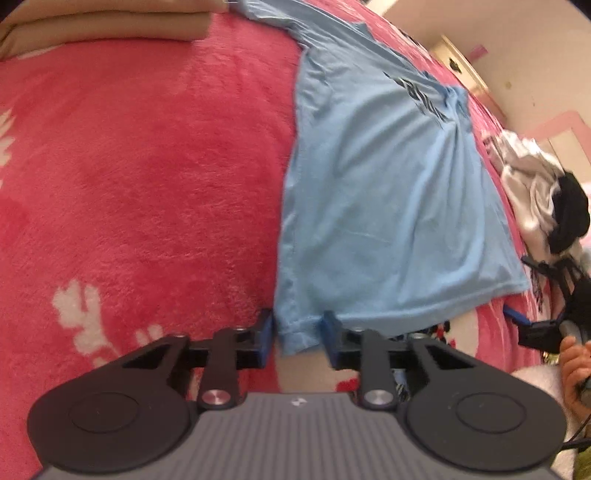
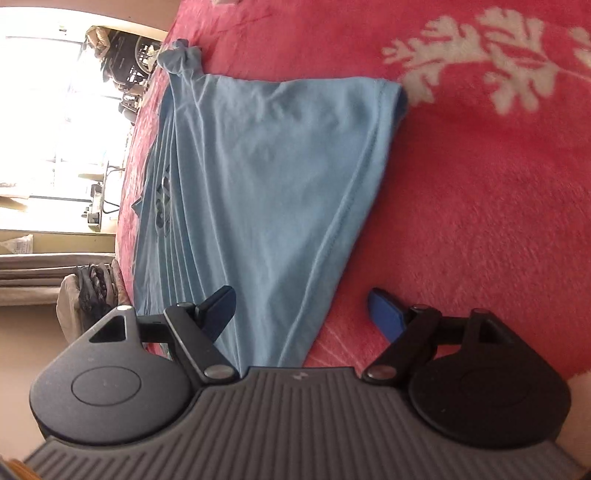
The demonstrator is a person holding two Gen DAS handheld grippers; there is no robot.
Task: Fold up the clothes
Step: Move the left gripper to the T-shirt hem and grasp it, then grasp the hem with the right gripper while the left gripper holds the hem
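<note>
— Where is the shirt lying?

— The light blue T-shirt (image 1: 380,206) is lying spread on the pink blanket (image 1: 147,166) of the bed, filling the middle and right of the left wrist view. Its dark print is showing toward the upper right.

— What is your left tool doing?

— My left tool (image 1: 298,334) is sitting low in the frame, jaws narrow, with the shirt's corner hanging between the blue pads. I cannot tell whether they are pressing on the cloth.

— And the right one?

— My right tool (image 2: 306,314) is standing wide. In its own view one blue finger (image 2: 218,310) is lying over the shirt's narrow end, the other over bare blanket; nothing is being gripped.

— Anything else around?

— Folded tan cloth (image 1: 110,26) is sitting at the upper left, and a white and black pile of clothes (image 1: 543,199) is lying at the right edge.
</note>
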